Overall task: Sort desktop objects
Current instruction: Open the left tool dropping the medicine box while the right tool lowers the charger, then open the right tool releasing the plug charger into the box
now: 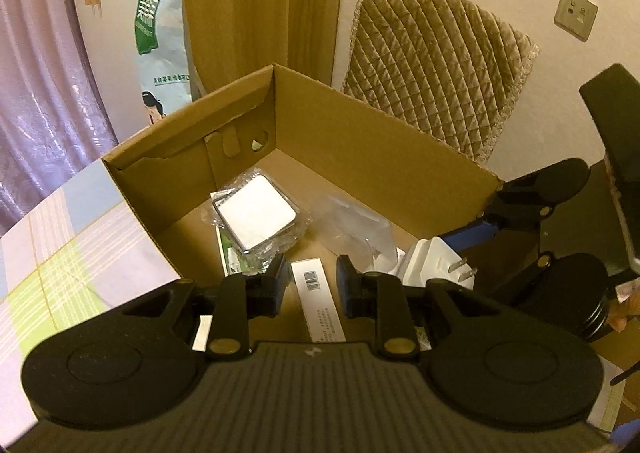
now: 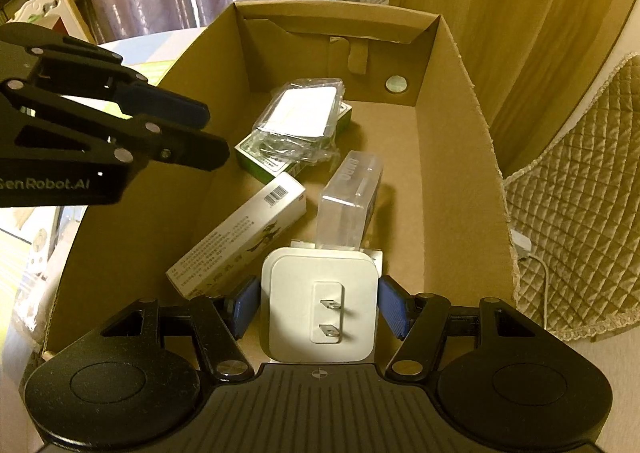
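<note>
Brown cardboard box (image 2: 452,157) stands open on a table with a pastel checked cloth (image 1: 68,249), and inside it lie a long white carton with a barcode (image 2: 240,241), a clear plastic case (image 2: 352,201) and a plastic-wrapped white square pack (image 2: 304,113) resting on a green-edged box (image 2: 256,163). The right gripper (image 2: 318,305) reaches into the box with a white plug adapter (image 2: 320,309) between its blue pads (image 2: 394,309), prongs facing the camera; whether the pads press it or stand just off its sides I cannot tell. The left gripper (image 1: 310,285) hangs over the box's near end with its jaws apart and nothing between them, the barcoded carton lying below the gap.
</note>
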